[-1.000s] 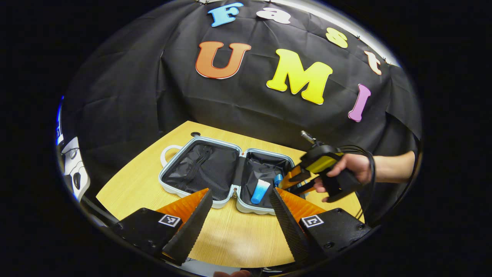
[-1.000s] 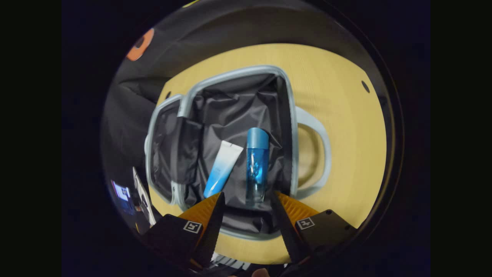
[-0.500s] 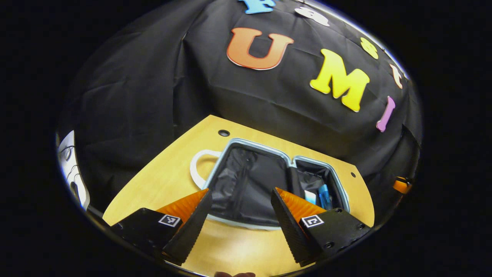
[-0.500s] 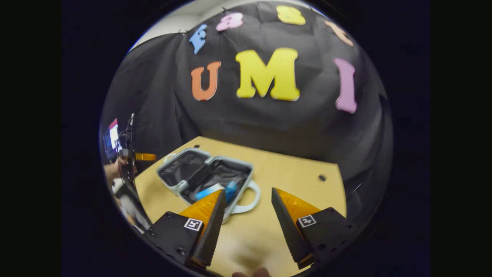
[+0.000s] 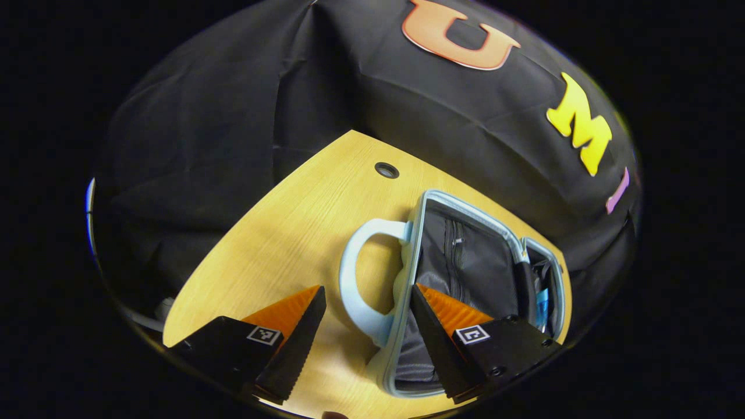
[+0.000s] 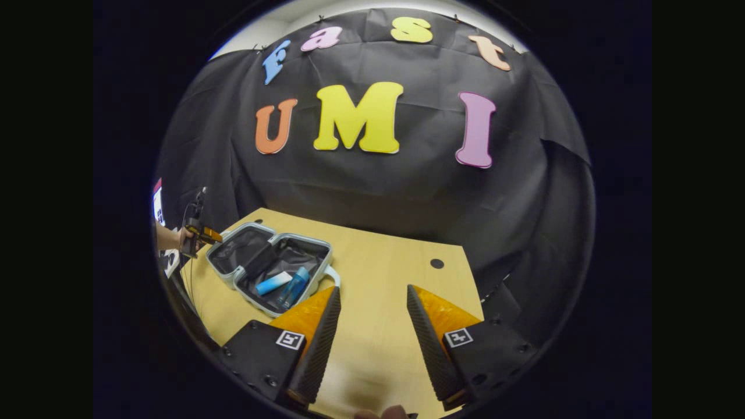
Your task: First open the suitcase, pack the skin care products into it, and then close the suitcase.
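The small light-blue suitcase [image 5: 465, 273] lies open flat on the wooden table [image 5: 279, 244]. My left gripper [image 5: 366, 287] is open and hovers at the lid half's end, with the pale carry handle [image 5: 356, 291] between its fingers, untouched. A blue bottle [image 5: 542, 302] peeks from the far half. In the right gripper view the suitcase [image 6: 236, 256] lies far left; a white-and-blue tube [image 6: 272, 283] and the blue bottle [image 6: 293, 286] lie side by side in its nearer half. My right gripper [image 6: 372, 288] is open over bare table, well apart from the case.
A hand [image 6: 169, 237] holds the left gripper [image 6: 197, 233] beyond the case's far end. The table [image 6: 396, 273] has round cable holes [image 6: 436, 263] [image 5: 386, 170] near its back edge. The black cloth wall stands close behind the table.
My right gripper has pulled back from over the suitcase to the table's right side, leaving the bottle and tube inside. My left gripper has swung round to the handle end of the lid half.
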Motion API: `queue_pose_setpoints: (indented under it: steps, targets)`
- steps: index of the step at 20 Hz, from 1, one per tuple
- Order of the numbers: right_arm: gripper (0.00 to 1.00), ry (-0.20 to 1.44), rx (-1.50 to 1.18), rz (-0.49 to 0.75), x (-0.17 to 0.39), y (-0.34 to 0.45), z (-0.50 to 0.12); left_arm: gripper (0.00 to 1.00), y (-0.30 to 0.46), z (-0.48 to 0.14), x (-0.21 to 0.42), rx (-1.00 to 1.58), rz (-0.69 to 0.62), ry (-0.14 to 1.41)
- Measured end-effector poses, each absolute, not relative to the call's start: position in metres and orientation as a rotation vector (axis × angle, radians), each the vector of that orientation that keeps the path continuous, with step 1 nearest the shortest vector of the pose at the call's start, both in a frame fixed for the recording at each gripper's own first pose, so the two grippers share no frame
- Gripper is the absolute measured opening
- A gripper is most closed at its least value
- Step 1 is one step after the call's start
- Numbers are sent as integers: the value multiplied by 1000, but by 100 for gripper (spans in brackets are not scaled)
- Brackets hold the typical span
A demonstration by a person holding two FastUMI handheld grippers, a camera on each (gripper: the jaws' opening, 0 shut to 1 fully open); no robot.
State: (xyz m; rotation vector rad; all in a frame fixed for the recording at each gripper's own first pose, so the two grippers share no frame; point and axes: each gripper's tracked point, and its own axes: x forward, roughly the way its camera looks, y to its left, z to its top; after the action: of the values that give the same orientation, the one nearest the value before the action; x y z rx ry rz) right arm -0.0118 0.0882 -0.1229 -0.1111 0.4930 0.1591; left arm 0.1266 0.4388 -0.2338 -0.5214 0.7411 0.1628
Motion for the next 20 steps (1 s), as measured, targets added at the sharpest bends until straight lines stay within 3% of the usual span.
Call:
queue_pose_setpoints:
  steps: [6,7,9,10,13,15,20]
  targets:
    - [69,510,-118,117,-8,74,-124,84,473,-230,156,-700,262,631]
    - [69,508,-120,113,-7,73,-123,64,481,-241,155,-689,305,648]
    - [67,511,-124,107,-6,72,-125,85,471,-254,145,-686,287,712]
    - [69,518,-120,108,-4,72,-127,72,465,-261,146,-655,276,739]
    - [69,523,-114,96,0,72,-131,65,455,-276,151,-575,261,815]
    - [69,535,-94,91,-3,72,-134,19,460,-276,149,-547,296,829]
    - [69,551,-24,92,-6,66,-144,9,458,-229,145,-465,316,767]
